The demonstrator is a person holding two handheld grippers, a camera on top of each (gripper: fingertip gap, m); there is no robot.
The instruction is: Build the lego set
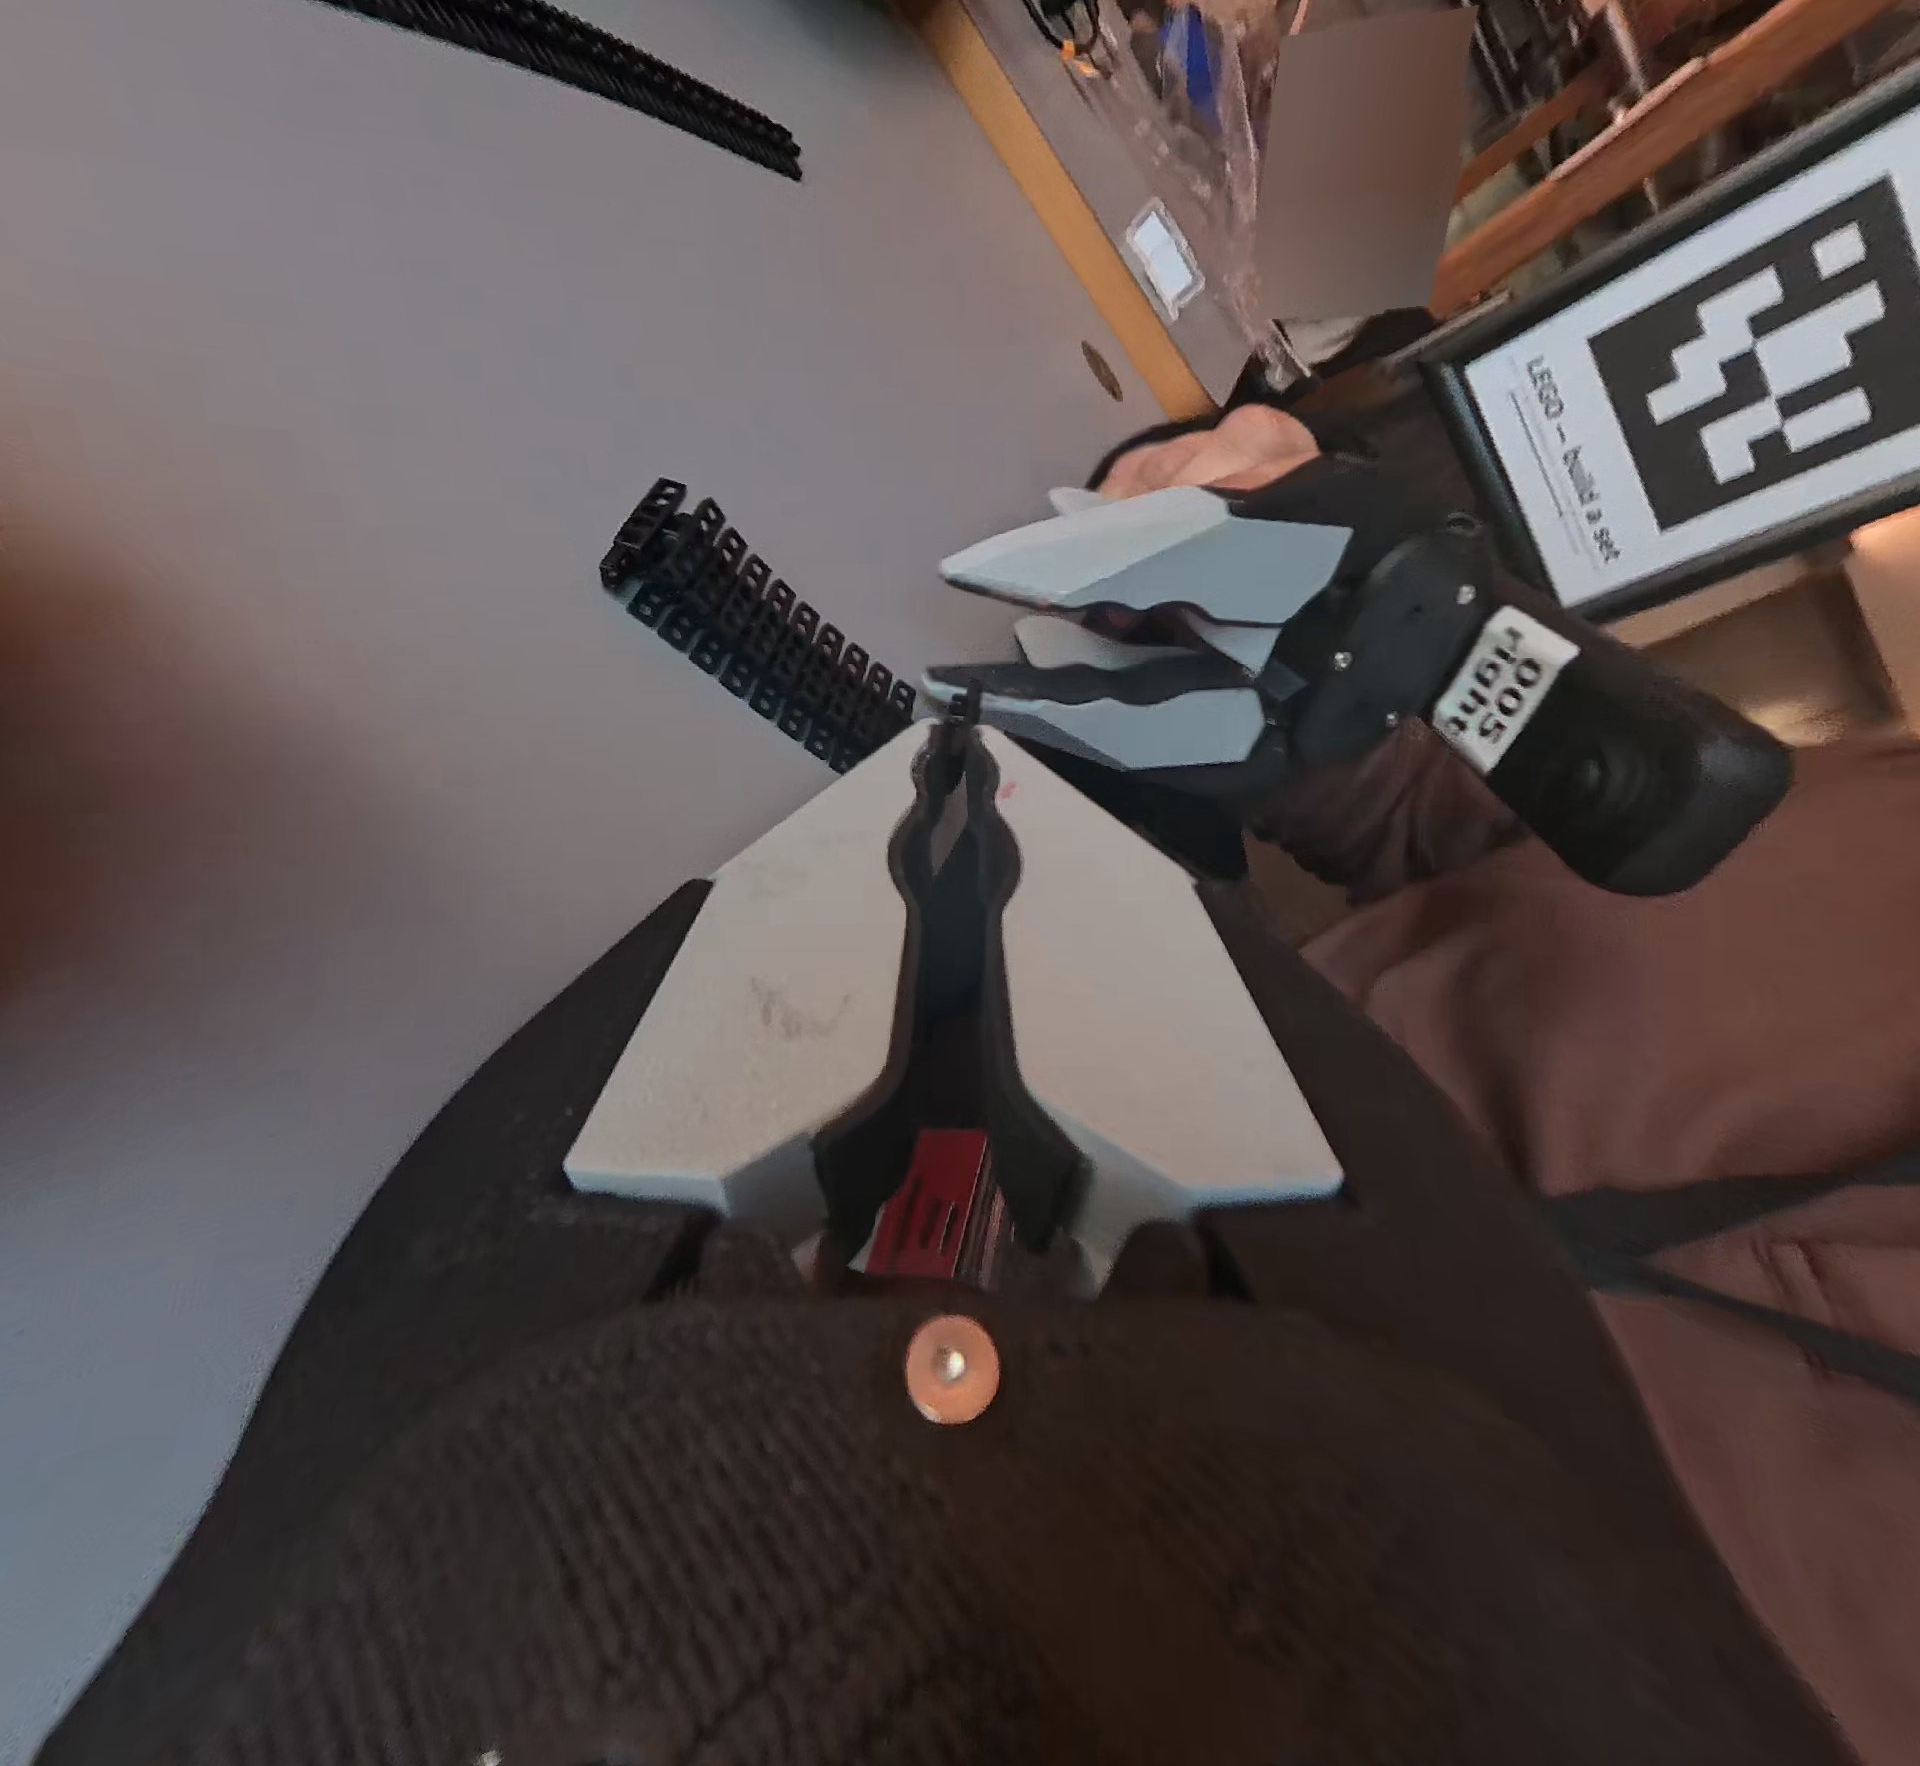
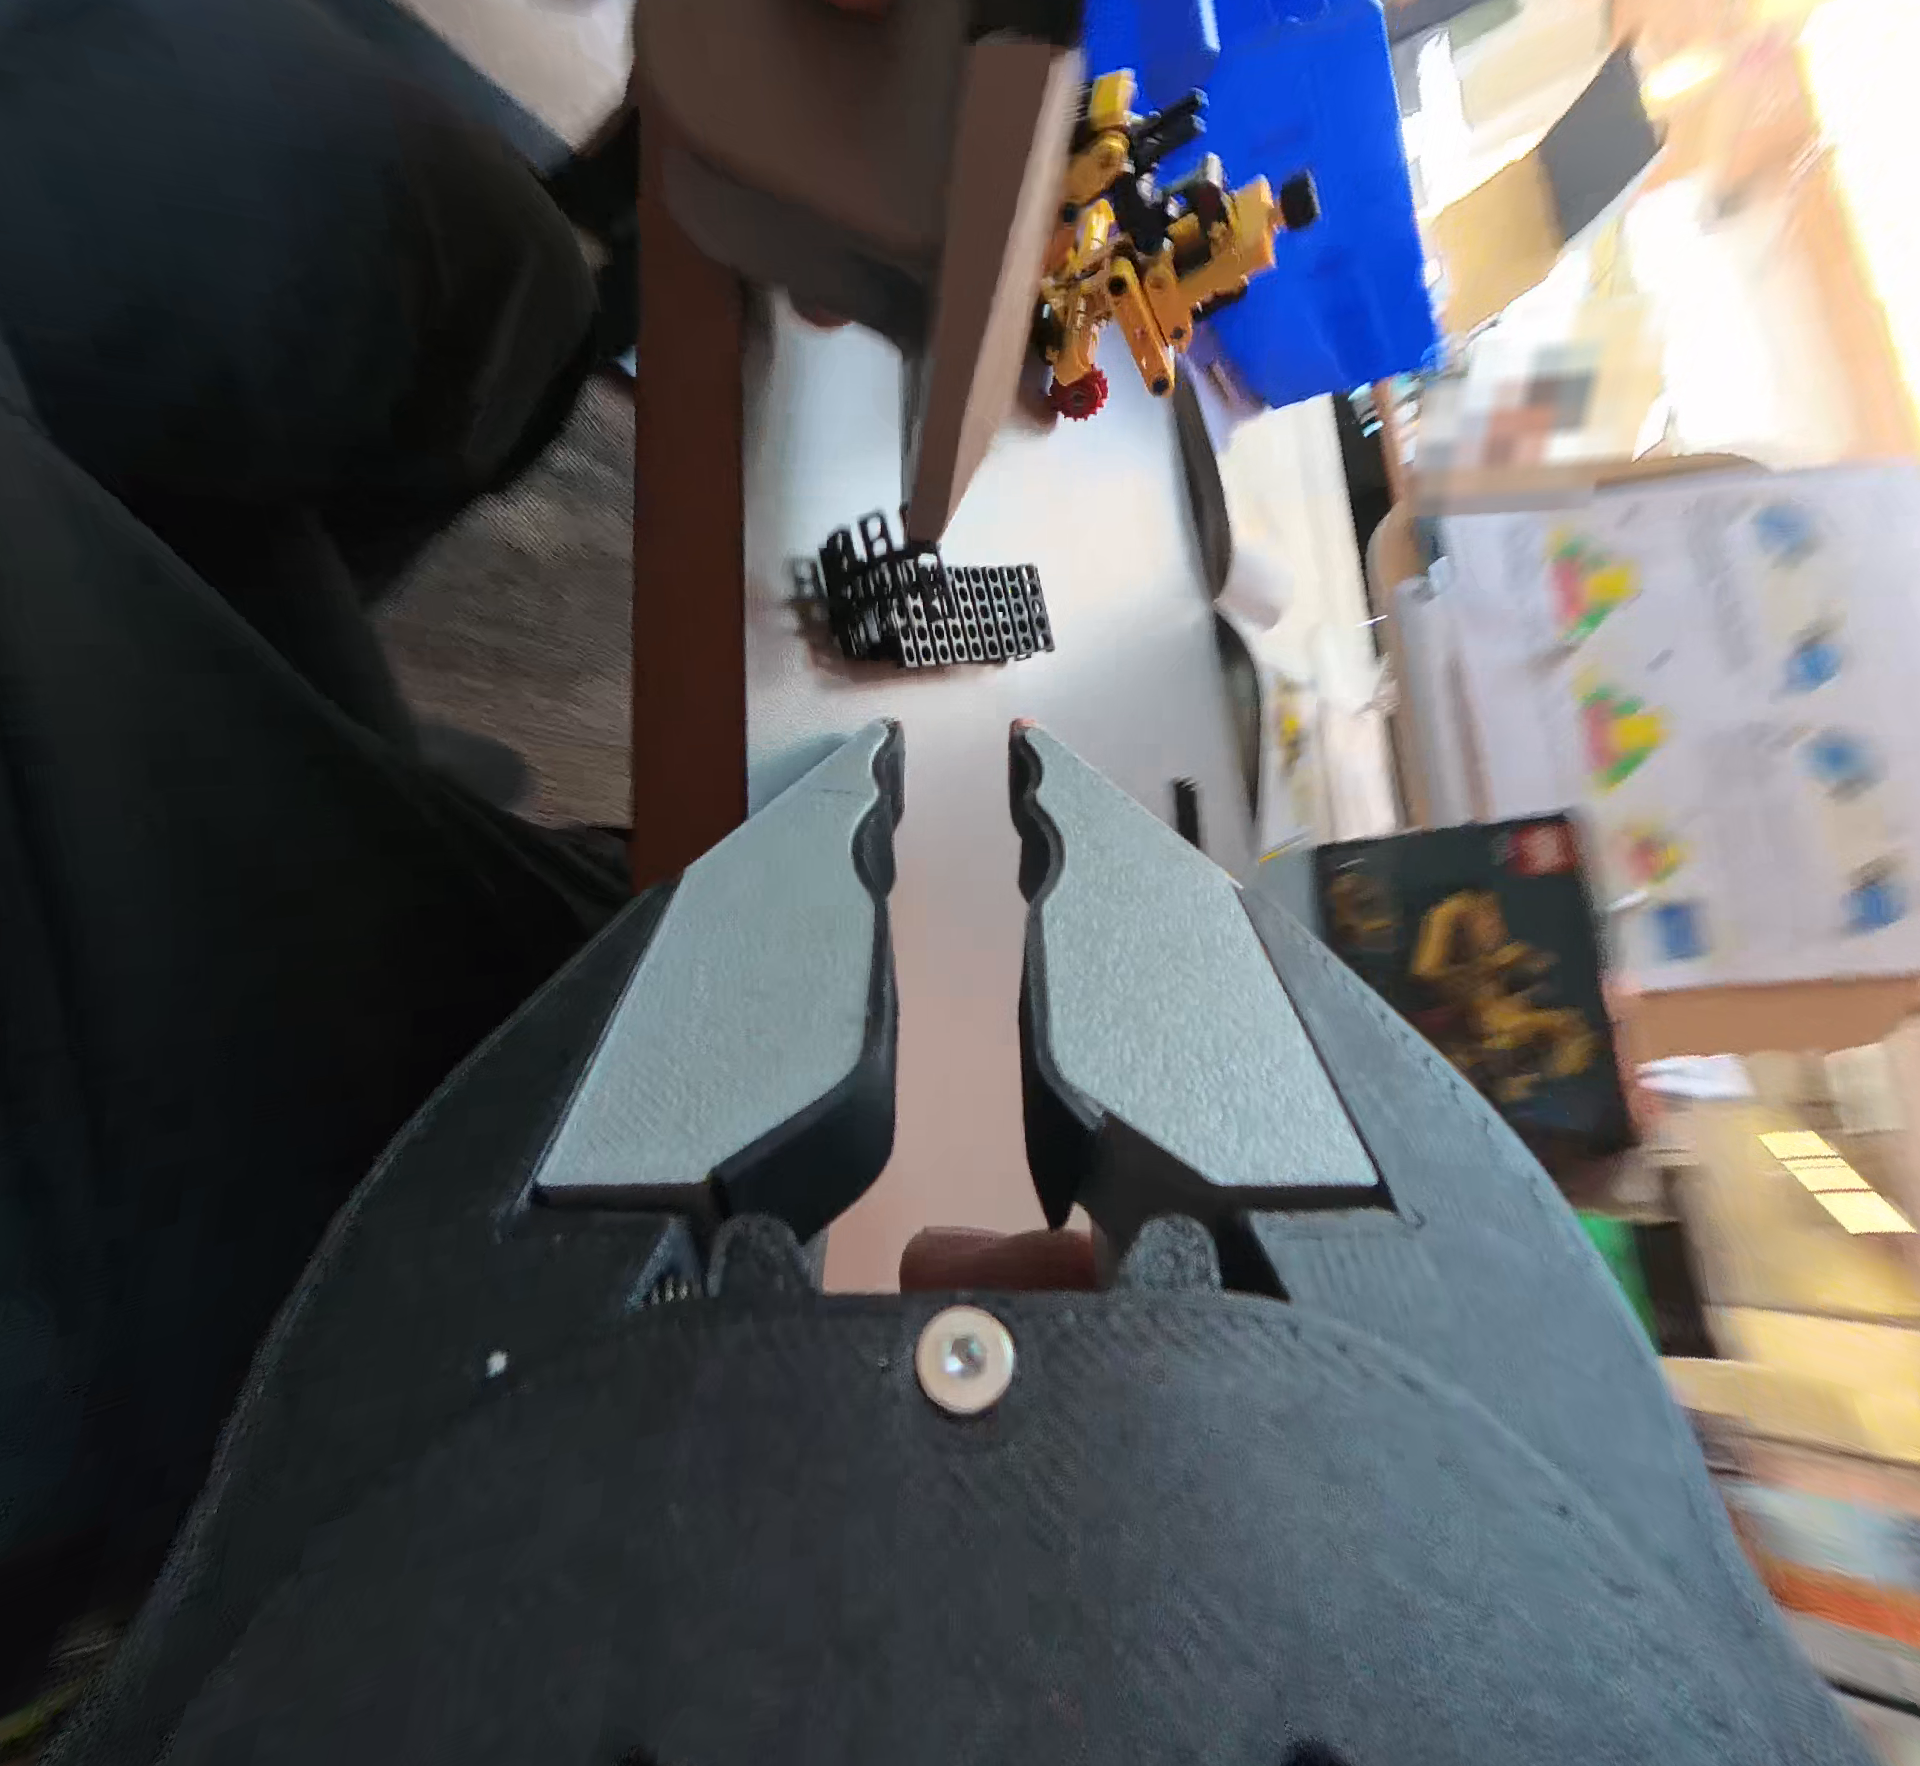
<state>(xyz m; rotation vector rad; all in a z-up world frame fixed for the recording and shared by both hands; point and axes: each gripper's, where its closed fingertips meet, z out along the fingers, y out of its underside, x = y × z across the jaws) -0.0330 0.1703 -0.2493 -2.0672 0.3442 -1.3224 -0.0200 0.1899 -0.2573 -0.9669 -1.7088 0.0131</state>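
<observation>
Pinching tongs: left gripper (image 1: pixel 954 748) pressed on small black piece (image 1: pixel 961 721).
Spread tongs: right gripper (image 2: pixel 956 729), nothing held.
Near obstruction: black track segment (image 1: pixel 758 636) just beyond the tips.
Far left: long black track strip (image 1: pixel 468 2) laid on grey table (image 1: pixel 312 366).

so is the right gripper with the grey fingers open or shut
Open. In its own wrist view the right gripper shows a clear gap between its grey fingertips, with nothing held and the pale tabletop visible through the gap.

Grey table (image 1: pixel 364 345) with a wooden edge (image 1: pixel 1049 189); wooden shelving (image 1: pixel 1714 2) stands behind it. Papers hang on the far wall (image 2: pixel 1714 729). Bright light falls from upper right.
</observation>
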